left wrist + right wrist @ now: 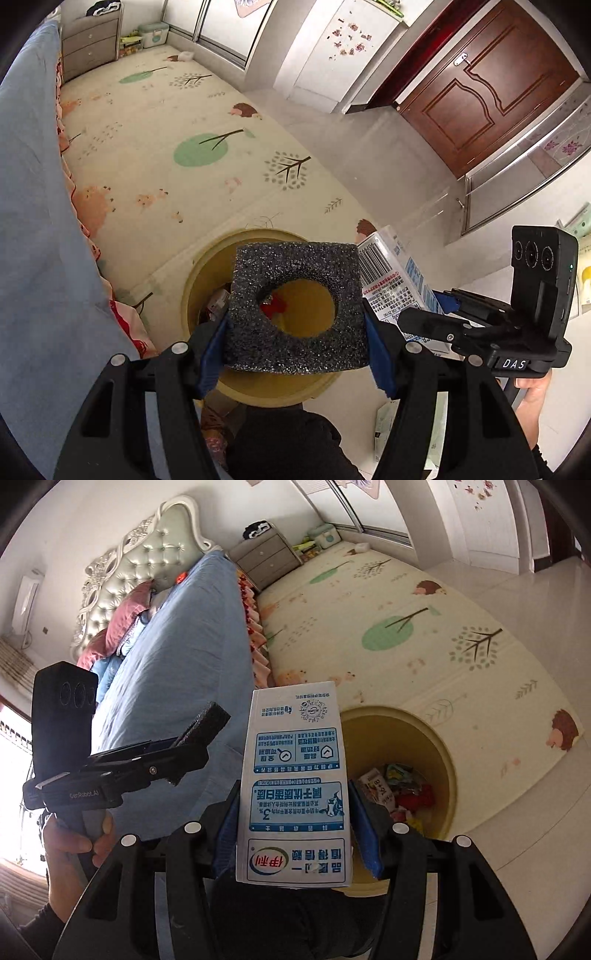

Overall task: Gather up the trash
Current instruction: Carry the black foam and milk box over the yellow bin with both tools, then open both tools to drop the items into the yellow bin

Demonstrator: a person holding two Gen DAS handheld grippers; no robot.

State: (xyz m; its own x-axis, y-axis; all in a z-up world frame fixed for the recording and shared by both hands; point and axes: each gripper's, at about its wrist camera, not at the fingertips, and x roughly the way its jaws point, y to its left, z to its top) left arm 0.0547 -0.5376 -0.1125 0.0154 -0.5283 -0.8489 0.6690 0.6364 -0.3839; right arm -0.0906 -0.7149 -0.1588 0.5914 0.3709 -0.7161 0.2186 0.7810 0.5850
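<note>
My left gripper is shut on a black foam block with a round hole, held right above the yellow trash bin. Wrappers show through the hole. My right gripper is shut on a white and blue milk carton, held just left of the bin, which holds several wrappers. The carton also shows in the left wrist view, beside the foam block. The left gripper and foam block show in the right wrist view.
The bin stands on a patterned play mat beside a bed with a blue cover. A grey nightstand is at the far end. A brown door and tiled floor lie to the right.
</note>
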